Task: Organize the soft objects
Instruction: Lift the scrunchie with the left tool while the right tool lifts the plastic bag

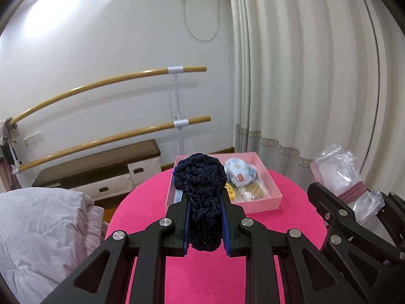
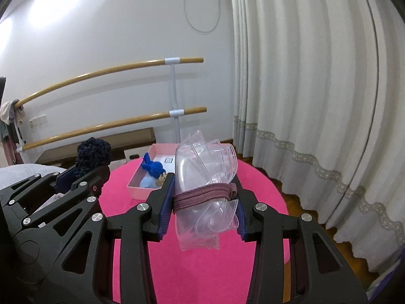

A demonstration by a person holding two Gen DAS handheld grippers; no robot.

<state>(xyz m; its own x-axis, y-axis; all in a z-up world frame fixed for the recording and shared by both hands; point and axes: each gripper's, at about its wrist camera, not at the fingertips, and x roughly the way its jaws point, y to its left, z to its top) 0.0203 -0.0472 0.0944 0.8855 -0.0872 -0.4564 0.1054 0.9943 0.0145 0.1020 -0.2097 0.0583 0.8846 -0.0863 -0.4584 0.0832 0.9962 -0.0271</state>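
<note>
With the left gripper (image 1: 205, 217) clamped on the dark navy crocheted bundle (image 1: 201, 185) and the right gripper (image 2: 205, 206) on the band-tied clear plastic bundle (image 2: 206, 177), lower each gently into the open pink cardboard box (image 1: 255, 204) on the round pink bench (image 1: 202, 273).

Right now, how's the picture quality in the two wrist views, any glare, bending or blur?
Left wrist view: glare blows out the wall at top left; the rails bow from the fisheye; the knit bundle is sharp. Right wrist view: softer glare at top left, the curtain curves, dark corners, and the plastic bundle is clear.
</note>
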